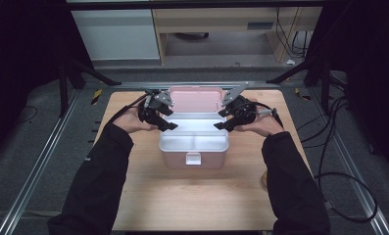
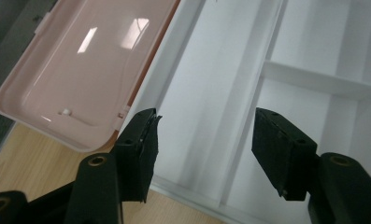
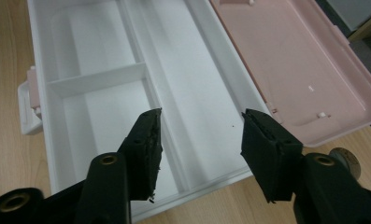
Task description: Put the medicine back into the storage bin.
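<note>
We start with the wooden surface, where the pink box sits at the middle, its lid swung open and leaning toward the far side. Inside lies a white tray, split into a long far compartment and two smaller near ones.

We hold the left claw over the tray's left end and the right claw over its right end, both with jaws spread wide and gripping nothing. We judge the step in hand to be taking hold of the tray by its two ends. To do it well, we should lower both claws evenly, set one jaw inside and one outside each end wall, close together, and lift level so the tray does not jam.

The high view shows the white latch on the near wall. The right gripper view adds a divider between the small compartments; the left gripper view shows the lid's glossy inside.
</note>
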`<state>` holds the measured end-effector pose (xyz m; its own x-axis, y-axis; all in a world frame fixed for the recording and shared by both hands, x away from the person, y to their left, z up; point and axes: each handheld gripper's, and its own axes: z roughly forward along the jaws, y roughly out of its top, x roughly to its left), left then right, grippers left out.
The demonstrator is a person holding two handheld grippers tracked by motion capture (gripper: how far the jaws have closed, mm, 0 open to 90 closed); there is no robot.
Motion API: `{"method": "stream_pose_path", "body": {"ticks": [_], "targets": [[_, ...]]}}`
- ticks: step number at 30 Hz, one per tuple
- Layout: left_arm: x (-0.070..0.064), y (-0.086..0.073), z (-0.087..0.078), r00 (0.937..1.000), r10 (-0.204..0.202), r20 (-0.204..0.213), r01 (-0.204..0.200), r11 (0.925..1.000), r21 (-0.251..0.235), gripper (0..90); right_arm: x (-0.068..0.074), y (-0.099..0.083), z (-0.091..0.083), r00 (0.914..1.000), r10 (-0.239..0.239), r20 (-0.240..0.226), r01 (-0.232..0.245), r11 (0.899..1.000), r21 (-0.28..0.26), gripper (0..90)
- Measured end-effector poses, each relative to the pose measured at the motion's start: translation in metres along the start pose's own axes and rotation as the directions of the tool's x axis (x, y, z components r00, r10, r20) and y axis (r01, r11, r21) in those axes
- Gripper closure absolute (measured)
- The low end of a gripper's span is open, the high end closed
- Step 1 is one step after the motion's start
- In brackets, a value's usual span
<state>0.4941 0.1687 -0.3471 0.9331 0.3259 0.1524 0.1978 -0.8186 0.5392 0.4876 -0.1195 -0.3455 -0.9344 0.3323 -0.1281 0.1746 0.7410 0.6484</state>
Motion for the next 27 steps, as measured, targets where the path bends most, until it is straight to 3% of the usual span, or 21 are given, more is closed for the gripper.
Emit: {"method": "stream_pose_path", "body": {"ticks": [6,11,19,27], "targets": [[0.000,0.000,0.009,0.9984,0.052,0.020,-0.054,0.9953,0.080,46.0,0.000,0.006,0.015,0.9979,-0.033,-0.055,0.036,0.997,0.063,57.5],[0.001,-0.004,0.015,0.9958,0.074,0.054,-0.080,0.9901,0.116,52.3,-0.001,0.004,0.029,0.9939,-0.048,-0.100,0.063,0.986,0.152,65.8],[0.003,-0.010,0.021,0.9927,0.076,0.094,-0.090,0.9833,0.158,61.1,-0.001,0.000,0.036,0.9914,-0.053,-0.120,0.077,0.974,0.214,73.9],[0.006,-0.010,0.027,0.9850,0.064,0.160,-0.093,0.9799,0.177,73.6,-0.003,-0.002,0.042,0.9892,-0.048,-0.139,0.084,0.961,0.262,78.8]]}}
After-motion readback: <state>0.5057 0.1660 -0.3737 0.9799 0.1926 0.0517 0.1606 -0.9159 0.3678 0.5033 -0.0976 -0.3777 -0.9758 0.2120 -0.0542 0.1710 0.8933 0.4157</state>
